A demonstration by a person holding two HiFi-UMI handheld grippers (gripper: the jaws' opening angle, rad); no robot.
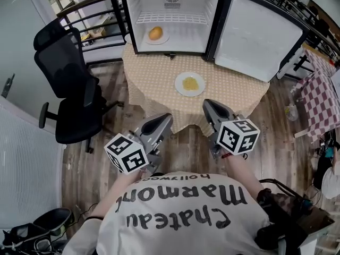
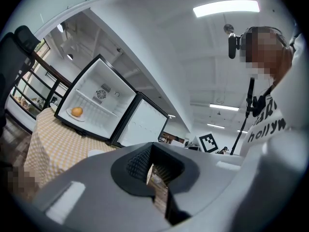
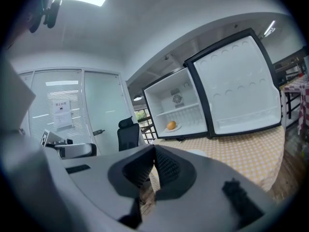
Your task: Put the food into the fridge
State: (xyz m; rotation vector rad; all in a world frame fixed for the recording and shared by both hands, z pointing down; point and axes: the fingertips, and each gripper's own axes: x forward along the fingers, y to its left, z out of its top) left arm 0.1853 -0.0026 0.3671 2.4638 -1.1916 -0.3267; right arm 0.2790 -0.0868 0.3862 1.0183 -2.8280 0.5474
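Orange round food (image 1: 155, 33) is sitting in the open white fridge (image 1: 191, 33). The white plate of yellow food (image 1: 189, 83) is waiting outside; left gripper (image 1: 163, 120) and right gripper (image 1: 209, 106) are hovering closed, empty

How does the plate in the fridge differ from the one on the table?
The fridge plate sits inside the open fridge; the table plate lies on the table. The fridge plate holds a round orange lump; the table plate holds flat yellow food. Both are round and white.

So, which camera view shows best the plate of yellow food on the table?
The head view: the plate lies fully visible from above, its yellow food included. Both gripper views show only a white sliver of its rim.
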